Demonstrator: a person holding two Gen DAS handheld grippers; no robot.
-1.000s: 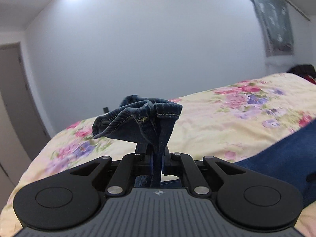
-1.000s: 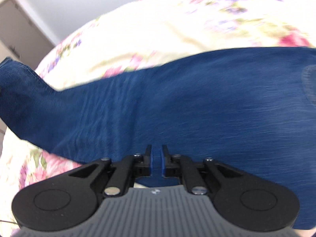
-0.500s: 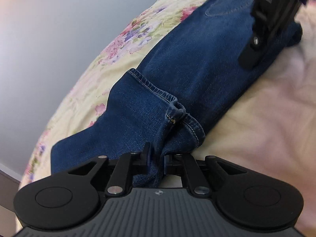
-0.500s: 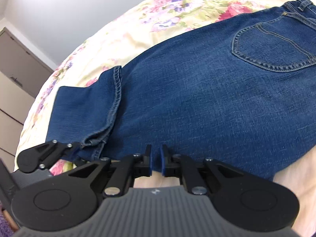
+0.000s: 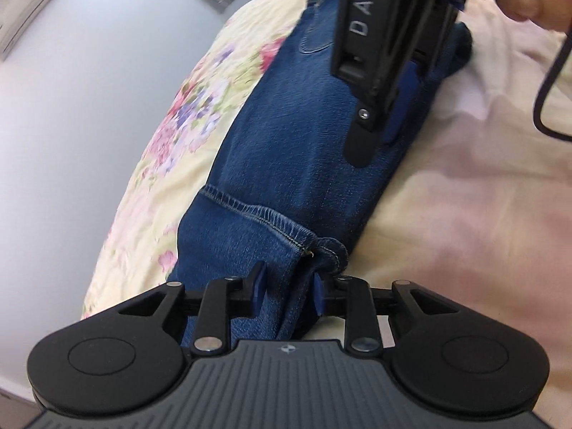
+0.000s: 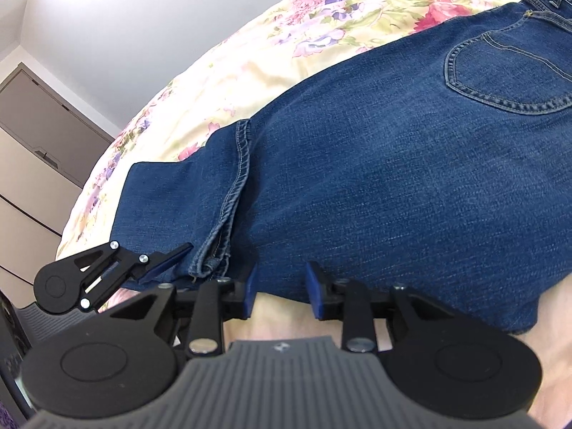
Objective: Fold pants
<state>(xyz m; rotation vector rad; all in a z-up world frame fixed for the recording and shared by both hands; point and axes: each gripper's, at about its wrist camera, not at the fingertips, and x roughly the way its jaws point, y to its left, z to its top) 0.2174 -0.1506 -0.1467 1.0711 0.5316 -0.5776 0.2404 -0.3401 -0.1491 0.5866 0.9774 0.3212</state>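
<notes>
The folded blue pants (image 6: 375, 164) lie across a bed (image 6: 286, 53) with a cream floral cover, pale wall upper left, a grey cabinet (image 6: 32, 150) at the left edge. The left hand-held gripper (image 5: 287, 291) has just been opening, denim loose between its jaws; the right hand-held gripper (image 6: 279, 287), also just opening, stands released at the pants' near edge

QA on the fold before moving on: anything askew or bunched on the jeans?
Yes. The hem of the folded-over leg lies slanted across the jeans, and its corner is bunched at the near edge, by the left gripper. Both grippers have just been opening; denim sits loose between the left's pads, nothing in the right gripper.
</notes>
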